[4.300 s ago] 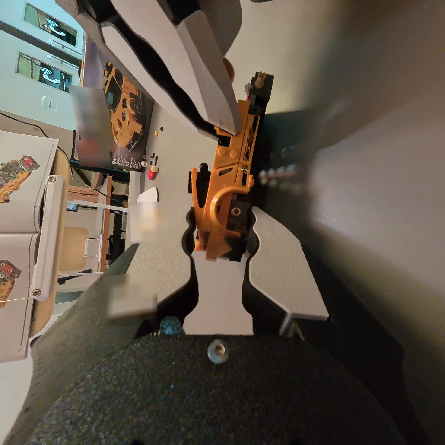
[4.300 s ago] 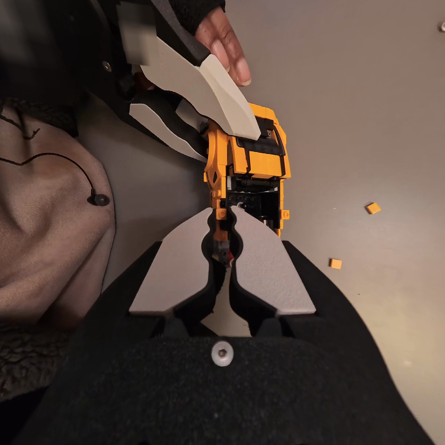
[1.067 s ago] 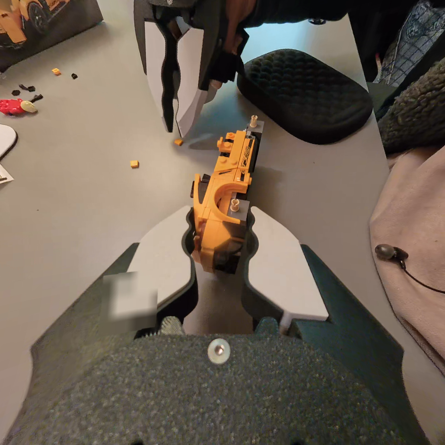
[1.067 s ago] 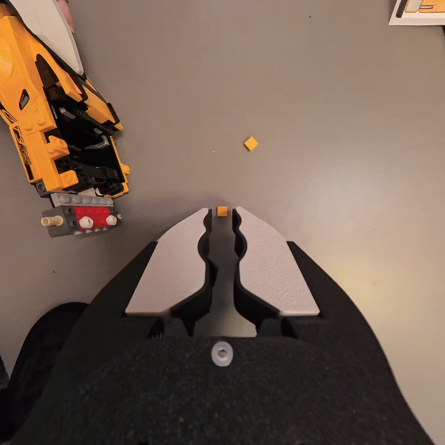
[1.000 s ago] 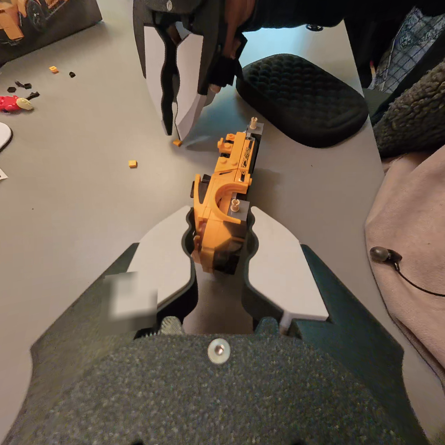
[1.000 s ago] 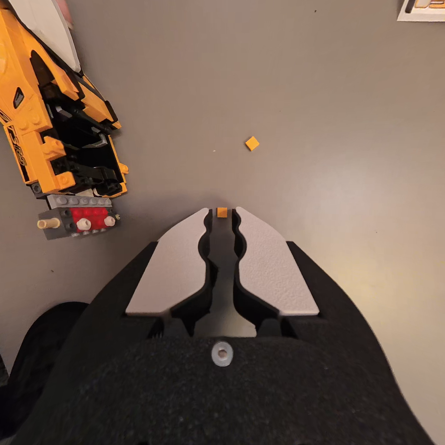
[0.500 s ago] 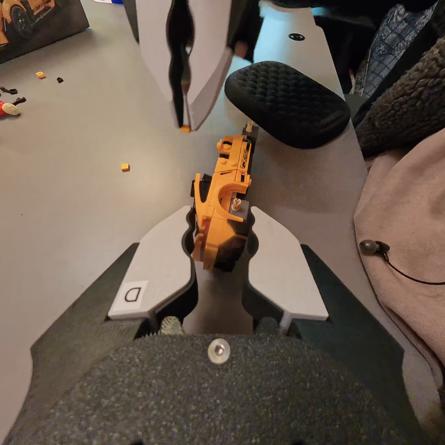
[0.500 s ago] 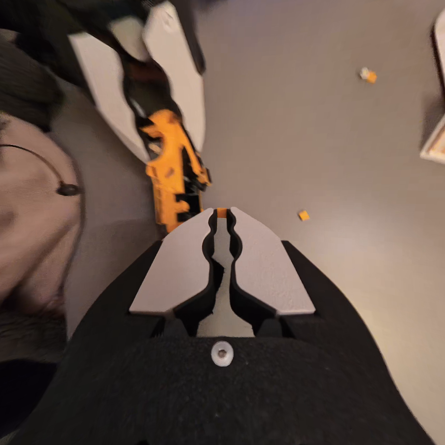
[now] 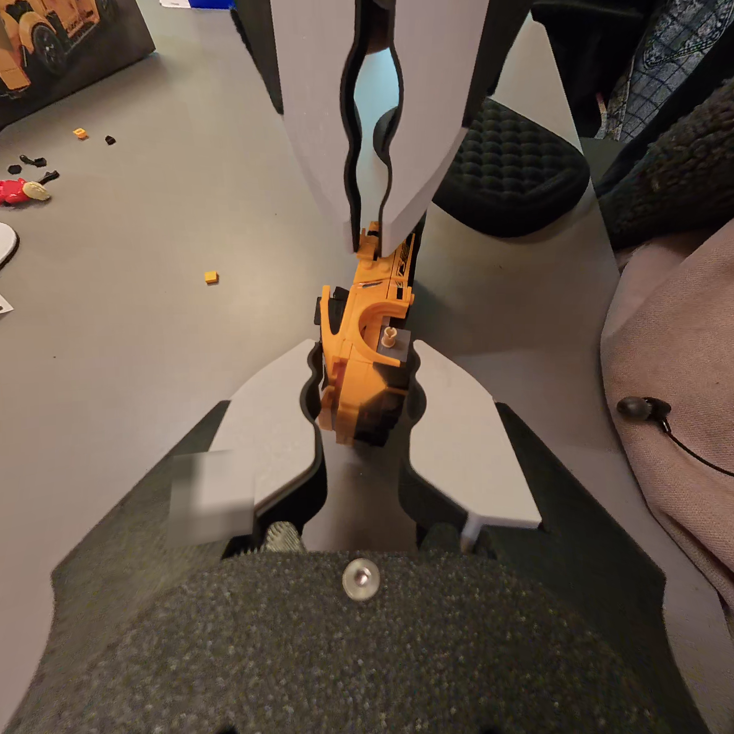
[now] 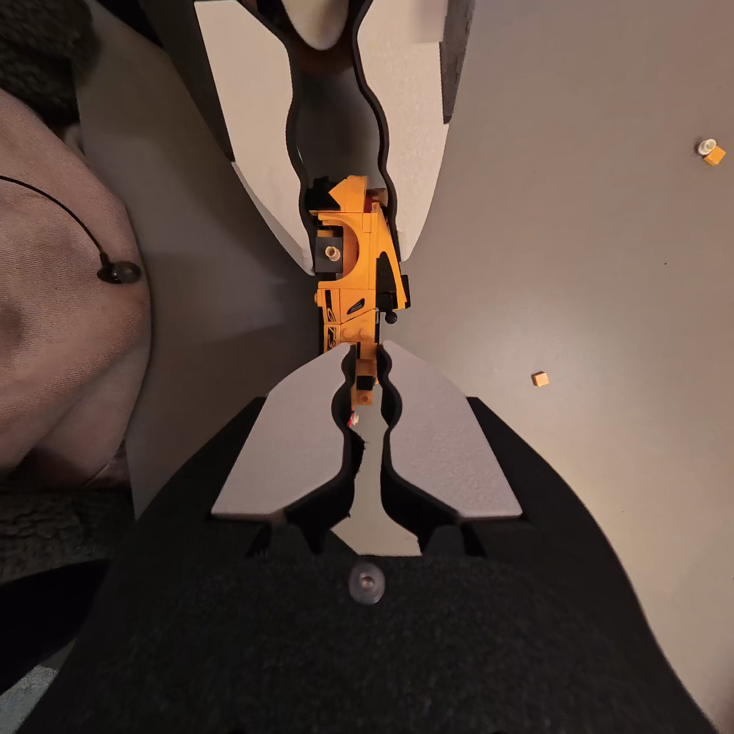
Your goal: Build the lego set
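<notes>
My left gripper [image 9: 361, 349] is shut on one end of an orange and black toy-brick car body [image 9: 369, 317], held on its side just above the grey table [image 9: 159, 357]. My right gripper [image 10: 364, 349] is shut on a small orange tile [image 10: 366, 356] and holds it against the car's other end [image 10: 357, 294]. In the left wrist view the right gripper [image 9: 367, 242] comes down from above onto that far end. In the right wrist view the left gripper [image 10: 349, 222] faces mine and clamps the car from the opposite side.
A loose orange tile [image 9: 211, 277] lies on the table left of the car and also shows in the right wrist view [image 10: 540, 378]. A black padded rest [image 9: 512, 174], beige cloth with a cord toggle [image 9: 643, 409], a toy box [image 9: 47, 47] and small red and black pieces [image 9: 20, 190] surround the spot. My right fingertips sit around 4 cm from my left ones.
My right gripper closed on the small orange tile on the table, lifted it and carried it to the car's far end. The left gripper kept its grip on the car.
</notes>
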A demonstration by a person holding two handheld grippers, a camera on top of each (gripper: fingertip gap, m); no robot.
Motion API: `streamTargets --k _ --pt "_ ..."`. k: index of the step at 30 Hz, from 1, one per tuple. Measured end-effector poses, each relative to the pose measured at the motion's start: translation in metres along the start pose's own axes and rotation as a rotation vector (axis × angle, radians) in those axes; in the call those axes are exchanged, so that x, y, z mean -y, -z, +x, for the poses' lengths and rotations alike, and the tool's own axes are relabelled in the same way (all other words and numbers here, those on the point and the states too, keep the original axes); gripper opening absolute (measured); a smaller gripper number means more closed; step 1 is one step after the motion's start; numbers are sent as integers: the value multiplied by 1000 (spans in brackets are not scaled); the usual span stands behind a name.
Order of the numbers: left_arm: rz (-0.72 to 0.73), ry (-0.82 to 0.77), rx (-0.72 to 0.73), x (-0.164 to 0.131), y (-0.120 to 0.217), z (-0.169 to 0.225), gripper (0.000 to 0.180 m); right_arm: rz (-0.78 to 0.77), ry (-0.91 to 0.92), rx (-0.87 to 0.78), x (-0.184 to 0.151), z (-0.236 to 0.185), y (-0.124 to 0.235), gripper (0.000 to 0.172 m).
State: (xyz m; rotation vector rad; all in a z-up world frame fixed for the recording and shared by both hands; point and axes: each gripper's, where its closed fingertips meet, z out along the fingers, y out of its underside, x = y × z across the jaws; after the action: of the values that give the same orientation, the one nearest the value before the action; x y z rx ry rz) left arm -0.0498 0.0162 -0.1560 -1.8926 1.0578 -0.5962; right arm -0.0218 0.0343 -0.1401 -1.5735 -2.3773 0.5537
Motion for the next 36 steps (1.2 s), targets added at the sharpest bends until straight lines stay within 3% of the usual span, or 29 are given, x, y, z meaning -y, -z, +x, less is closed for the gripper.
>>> streamTargets --k 24,36 --pt "-5 -11 -1 0 -1 1 40 -8 -26 152 -1 -9 0 21" --pt "-6 -33 1 1 -1 3 40 -25 5 147 -3 -11 0 30"
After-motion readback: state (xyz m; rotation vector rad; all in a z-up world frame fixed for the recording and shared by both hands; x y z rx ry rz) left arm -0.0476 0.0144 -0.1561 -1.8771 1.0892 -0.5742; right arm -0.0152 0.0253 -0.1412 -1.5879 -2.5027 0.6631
